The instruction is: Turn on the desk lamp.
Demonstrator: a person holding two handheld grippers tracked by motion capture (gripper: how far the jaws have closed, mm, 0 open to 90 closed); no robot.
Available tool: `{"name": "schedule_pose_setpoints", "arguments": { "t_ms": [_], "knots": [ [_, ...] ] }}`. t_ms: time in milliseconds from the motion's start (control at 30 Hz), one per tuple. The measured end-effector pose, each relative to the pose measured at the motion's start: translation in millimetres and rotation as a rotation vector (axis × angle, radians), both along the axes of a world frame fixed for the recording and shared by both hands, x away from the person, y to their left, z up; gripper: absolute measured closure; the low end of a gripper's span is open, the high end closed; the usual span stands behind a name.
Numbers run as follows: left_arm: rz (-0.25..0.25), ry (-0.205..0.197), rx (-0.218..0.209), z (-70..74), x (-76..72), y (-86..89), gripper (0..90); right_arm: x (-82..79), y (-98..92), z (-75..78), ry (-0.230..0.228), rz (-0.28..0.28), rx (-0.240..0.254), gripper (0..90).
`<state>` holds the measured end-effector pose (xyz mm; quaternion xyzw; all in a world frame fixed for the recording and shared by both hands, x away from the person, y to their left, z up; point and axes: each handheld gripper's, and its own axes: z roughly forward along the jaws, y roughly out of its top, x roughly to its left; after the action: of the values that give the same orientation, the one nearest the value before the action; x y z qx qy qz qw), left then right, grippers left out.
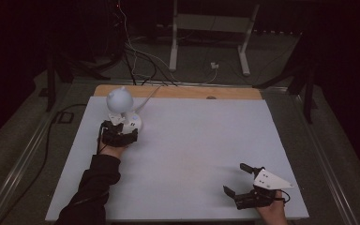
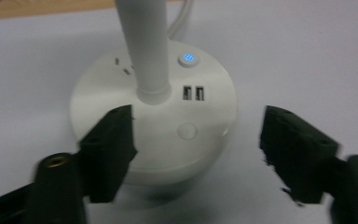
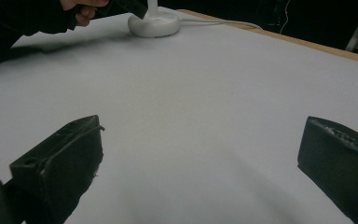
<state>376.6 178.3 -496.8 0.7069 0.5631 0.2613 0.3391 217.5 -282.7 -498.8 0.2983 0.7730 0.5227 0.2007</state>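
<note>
A small white desk lamp with a round head (image 1: 119,98) stands on a round base (image 1: 134,123) at the table's back left. My left gripper (image 1: 120,126) is at that base. In the left gripper view the base (image 2: 168,116) lies between and beyond the black jaws, with the stem (image 2: 144,46), a blue-lit button (image 2: 187,59) and two USB ports (image 2: 193,93). The left gripper (image 2: 198,140) is open: one jaw overlaps the base's near left side, the other stands off to its right. My right gripper (image 1: 234,178) rests open near the front right edge, nothing between its jaws (image 3: 200,149).
A white sheet (image 1: 192,140) covers the wooden table, whose bare strip (image 1: 178,92) shows at the back. The lamp's white cable (image 1: 147,96) runs off the far edge to the floor. Desk legs (image 1: 173,42) and cables lie beyond. The lamp base (image 3: 154,24) shows far off.
</note>
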Motion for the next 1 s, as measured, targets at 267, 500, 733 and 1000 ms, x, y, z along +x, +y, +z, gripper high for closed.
{"name": "schedule_pose_setpoints", "arguments": {
  "t_ms": [267, 500, 733, 1000],
  "knots": [
    [-0.004, -0.016, 0.012, 0.7, -0.4, 3.2, 71.8, -0.1, 0.2, -0.2, 0.001, 0.000, -0.003, 0.0],
    [-0.032, -0.028, 0.005, 1.3, -0.9, 5.8, 90.0, 0.0, 0.2, -0.1, 0.000, 0.000, -0.004, 0.0],
    [-0.055, -0.034, 0.000, -0.8, 0.8, 6.0, 90.0, -0.3, 0.5, 0.1, 0.000, 0.000, -0.003, 0.0],
    [-0.072, -0.021, -0.003, -4.8, 7.7, 4.5, 90.0, -0.2, 0.9, -0.4, 0.000, 0.001, -0.009, 0.0]
  ]
}}
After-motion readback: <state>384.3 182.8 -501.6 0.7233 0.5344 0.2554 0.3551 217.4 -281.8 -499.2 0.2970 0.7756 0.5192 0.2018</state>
